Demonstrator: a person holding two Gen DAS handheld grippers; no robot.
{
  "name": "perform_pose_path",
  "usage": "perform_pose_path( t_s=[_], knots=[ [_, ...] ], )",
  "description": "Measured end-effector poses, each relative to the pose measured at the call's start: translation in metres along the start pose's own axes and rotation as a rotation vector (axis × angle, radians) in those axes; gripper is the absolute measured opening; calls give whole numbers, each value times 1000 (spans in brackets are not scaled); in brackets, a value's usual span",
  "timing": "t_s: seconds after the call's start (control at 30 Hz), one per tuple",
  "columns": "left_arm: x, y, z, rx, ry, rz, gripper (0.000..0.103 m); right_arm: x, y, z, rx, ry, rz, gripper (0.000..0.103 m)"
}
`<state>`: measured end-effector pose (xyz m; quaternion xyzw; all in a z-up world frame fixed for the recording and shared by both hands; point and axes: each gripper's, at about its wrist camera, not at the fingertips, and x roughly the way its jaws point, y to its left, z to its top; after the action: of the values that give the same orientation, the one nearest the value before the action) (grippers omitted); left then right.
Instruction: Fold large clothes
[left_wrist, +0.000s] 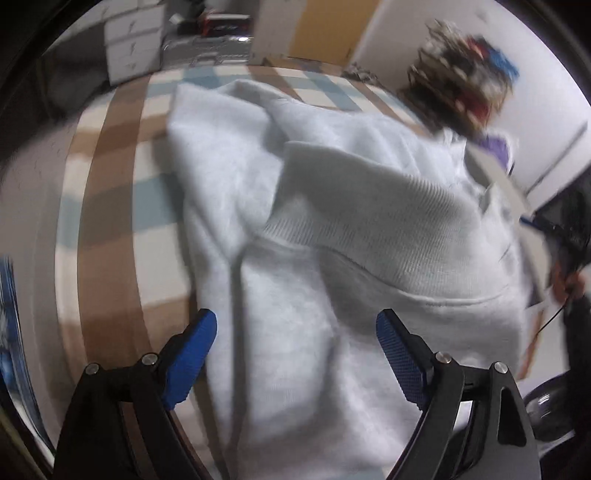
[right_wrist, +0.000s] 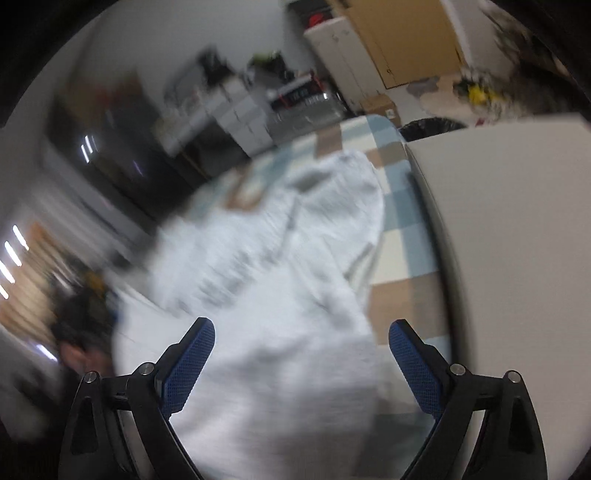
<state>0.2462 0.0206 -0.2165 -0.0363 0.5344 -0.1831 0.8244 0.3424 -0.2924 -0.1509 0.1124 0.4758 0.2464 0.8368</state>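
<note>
- Checked cloth in brown, blue and cream covers the surface.
- White sweatshirt lies crumpled across it.
- Left gripper gapes wide above the fabric, gripping nothing.
- Right gripper likewise spread, empty.

A checked cloth in tan, pale blue and cream squares covers the surface that carries everything. A large pale grey sweatshirt lies rumpled directly on it, a ribbed cuff or hem folded across the top; in the right wrist view a flat beige board lies beside the garment
</note>
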Motion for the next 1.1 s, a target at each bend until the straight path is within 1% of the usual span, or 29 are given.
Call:
perform_pose_path(
  t_s=[0.07,0.13,0.17,0.2,0.23,0.27,0.3,0.33,0.37,0.4,0.43,0.47,0.5,0.57,0.63,0.7,0.73,0.77,0.8,0.83,0.9,0.97,1.0,1.03,1.07,1.1],
  knots=[
    [3,-10,6,68,-35,40,85,21,15,1,-109,46,-83,94],
    [9,-20,13,143,-58,60,85,37,24,2,-169,73,-125,93],
    [14,-22,16,165,-54,69,85,49,28,4,-187,107,-156,86],
    [20,-23,19,182,-44,65,85,58,29,4,-203,131,-187,66],
    [24,-22,19,181,-32,57,85,65,33,4,-222,151,-218,58],
    [28,-21,19,169,-16,41,85,67,33,4,-238,156,-252,48],
    [30,-19,20,154,-9,25,80,69,34,5,-252,145,-288,42],
    [29,-16,17,139,-4,-8,57,68,32,6,-248,134,-295,26],
    [26,-13,14,121,1,-35,45,62,29,4,-238,115,-293,14],
    [21,-10,11,101,-4,-27,28,55,26,3,-219,104,-284,11],
    [17,-8,8,85,-5,-43,14,47,24,0,-198,97,-269,11],
    [13,-7,4,68,-9,-82,9,37,20,-5,-178,78,-256,10],
    [9,-6,-1,52,-11,-97,6,31,19,-7,-178,60,-256,10],
    [2,-9,-10,42,-25,-82,4,16,22,-13,-186,7,-249,10],
    [-12,-15,-23,50,-68,-48,4,-4,28,-19,-184,-45,-232,9],
    [-26,-15,-30,1,-119,-68,4,-22,28,-24,-159,-102,-198,10],
    [-35,-11,-34,-45,-158,-81,3,-27,28,-25,-141,-120,-181,10],
    [-40,-4,-34,-87,-173,-119,3,-32,25,-27,-113,-131,-168,10],
    [-45,3,-36,-131,-199,-155,3,-33,23,-28,-99,-144,-185,10],
    [-47,5,-36,-143,-211,-144,3,-32,23,-29,-99,-152,-207,10],
    [-36,0,-36,-116,-191,-92,3,-21,23,-29,-117,-137,-276,10],
    [-18,-6,-38,-101,-132,-42,4,-1,26,-29,-151,-89,-341,10],
    [-15,-6,-39,-100,-121,-32,4,6,29,-30,-176,-69,-374,10],
    [-11,-6,-40,-100,-109,-22,6,13,31,-30,-198,-51,-389,10],
    [-6,-5,-39,-110,-91,-17,8,18,33,-31,-221,-43,-392,10],
    [-4,-4,-38,-114,-80,-34,8,20,35,-31,-234,-43,-392,12]
  ],
)
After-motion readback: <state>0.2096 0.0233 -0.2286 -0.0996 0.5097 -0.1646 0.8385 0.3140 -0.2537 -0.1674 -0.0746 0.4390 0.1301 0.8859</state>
